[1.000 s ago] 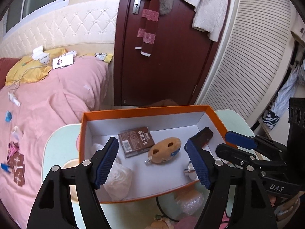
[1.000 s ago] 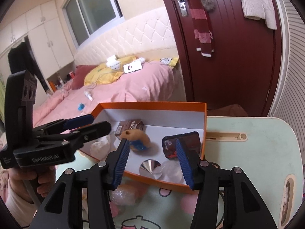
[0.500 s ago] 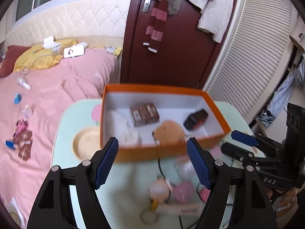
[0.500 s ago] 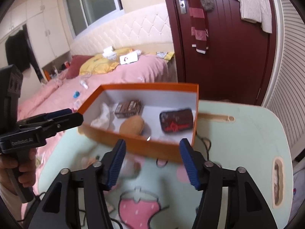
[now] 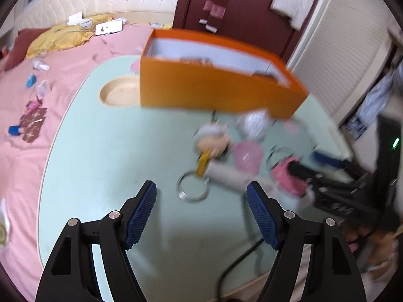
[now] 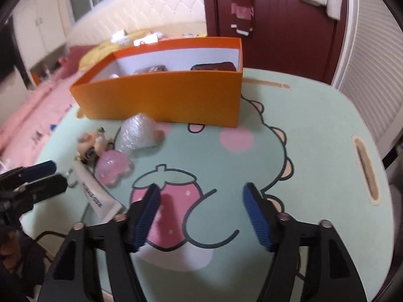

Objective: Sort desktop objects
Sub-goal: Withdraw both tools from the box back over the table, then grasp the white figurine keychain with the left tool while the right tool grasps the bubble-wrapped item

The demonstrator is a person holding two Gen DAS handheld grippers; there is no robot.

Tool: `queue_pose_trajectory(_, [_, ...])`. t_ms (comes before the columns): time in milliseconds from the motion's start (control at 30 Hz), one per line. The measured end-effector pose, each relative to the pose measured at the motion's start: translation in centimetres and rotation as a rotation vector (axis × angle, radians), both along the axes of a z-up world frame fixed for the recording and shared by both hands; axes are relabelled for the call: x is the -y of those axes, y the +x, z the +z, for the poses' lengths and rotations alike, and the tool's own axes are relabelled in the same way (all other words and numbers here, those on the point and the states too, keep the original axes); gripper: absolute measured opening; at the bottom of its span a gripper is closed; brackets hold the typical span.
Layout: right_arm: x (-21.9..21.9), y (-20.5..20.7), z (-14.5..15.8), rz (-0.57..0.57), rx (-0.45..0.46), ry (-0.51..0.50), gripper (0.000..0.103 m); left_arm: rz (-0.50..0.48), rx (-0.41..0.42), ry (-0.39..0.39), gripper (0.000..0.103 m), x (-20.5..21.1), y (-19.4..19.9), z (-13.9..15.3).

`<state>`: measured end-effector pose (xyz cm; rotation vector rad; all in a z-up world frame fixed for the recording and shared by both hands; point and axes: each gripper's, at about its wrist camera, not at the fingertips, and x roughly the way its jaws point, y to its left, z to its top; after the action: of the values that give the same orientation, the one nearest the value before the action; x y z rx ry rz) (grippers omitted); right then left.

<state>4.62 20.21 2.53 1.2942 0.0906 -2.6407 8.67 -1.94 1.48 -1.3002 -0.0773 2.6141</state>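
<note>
Orange cardboard forms the box that stands at the far side of the mint-green table, its white inside showing a dark pouch against the right end and a brown packet beside it. Just in front of the box lies a wad of bubble wrap, touching a pink translucent charm. Beside the charm sits a small doll-head keychain, and a white tube lies nearer the table's front edge, close to the doll. In the left wrist view a metal key ring lies flat at the tube's end, though that picture is blurred.

Left gripper hangs above bare table with its blue-padded fingers spread wide and nothing between them; the key ring lies just ahead. Right gripper hovers over the printed strawberry, its fingers likewise spread apart and empty. A pink bed runs along the table's left side, and a dark red door stands behind the box.
</note>
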Motion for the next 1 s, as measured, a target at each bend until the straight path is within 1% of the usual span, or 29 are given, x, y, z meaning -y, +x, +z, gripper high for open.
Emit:
queue_pose_trajectory(33, [0.3,0.0,-0.3,-0.001,0.006,0.027,0.103,0.009,-0.02,-0.059,0.086,-0.5,0.2,-0.3])
queue_pose_trajectory(67, [0.4,0.1,-0.5,0.001,0.003,0.036,0.103,0.01,-0.042,-0.104,0.086,-1.0,0.5,-0.5])
queue_pose_trajectory(100, [0.5,0.2,-0.5,0.006,-0.005,0.032,0.103,0.007,-0.063,-0.139,0.092,-1.5,0.7,-0.7])
queue_pose_trajectory(133, [0.5,0.3,-0.5,0.008,-0.01,0.029,0.103,0.002,-0.068,-0.143,0.098,-1.8,0.9,-1.0])
queue_pose_trajectory(167, [0.4,0.4,-0.6,0.009,-0.012,0.028,0.103,0.004,-0.063,-0.143,0.102,-1.9,0.9,-1.2])
queue_pose_trajectory(233, [0.3,0.5,-0.6,0.011,-0.016,0.025,0.103,0.016,-0.072,-0.141,0.103,-2.1,1.0,-1.3])
queue_pose_trajectory(467, [0.4,0.0,0.0,0.011,-0.017,0.025,0.103,0.011,-0.09,-0.136,0.103,-2.6,1.1,-1.5])
queue_pose_trajectory(600, [0.6,-0.3,0.3,0.012,-0.015,0.026,0.103,0.005,-0.093,-0.134,0.103,-2.0,1.4,-1.3])
queue_pose_trajectory(900, [0.5,0.1,-0.1,0.014,-0.018,0.024,0.103,0.008,-0.105,-0.134,0.103,-1.7,1.4,-1.3])
queue_pose_trajectory(967, [0.5,0.2,-0.2,0.014,-0.019,0.023,0.103,0.009,-0.094,-0.14,0.103,-1.6,1.4,-1.2])
queue_pose_trajectory(1000, [0.5,0.3,-0.3,0.014,-0.019,0.023,0.103,0.009,-0.073,-0.15,0.103,-1.6,1.3,-1.1])
